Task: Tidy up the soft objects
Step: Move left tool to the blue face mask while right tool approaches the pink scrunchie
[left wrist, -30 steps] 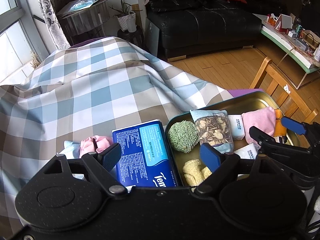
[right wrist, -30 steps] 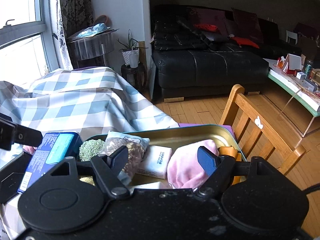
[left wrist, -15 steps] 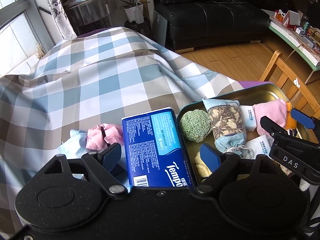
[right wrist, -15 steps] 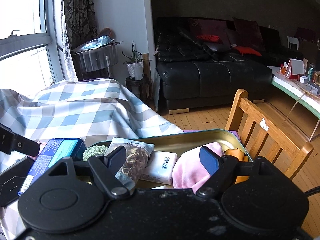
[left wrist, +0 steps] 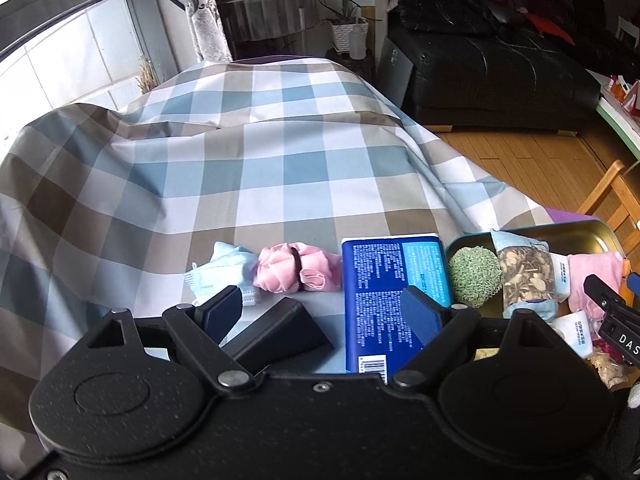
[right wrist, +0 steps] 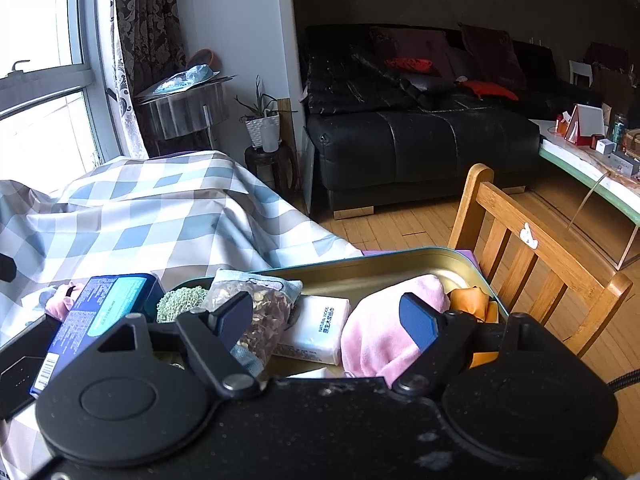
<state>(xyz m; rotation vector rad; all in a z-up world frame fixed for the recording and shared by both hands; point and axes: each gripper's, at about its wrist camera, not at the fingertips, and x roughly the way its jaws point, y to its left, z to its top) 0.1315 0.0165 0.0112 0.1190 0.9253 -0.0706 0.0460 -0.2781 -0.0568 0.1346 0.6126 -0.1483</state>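
your left tongs (left wrist: 322, 310) hang released over the crumpled pink cloth bundle (left wrist: 298, 268), likely headed next for the gold metal tray (right wrist: 400, 266), right tongs (right wrist: 326, 318) released too

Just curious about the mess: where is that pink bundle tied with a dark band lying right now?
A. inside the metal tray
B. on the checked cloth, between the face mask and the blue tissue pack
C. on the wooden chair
B: the pink bundle lies on the checked cloth, between the face mask and the blue tissue pack, outside the tray.
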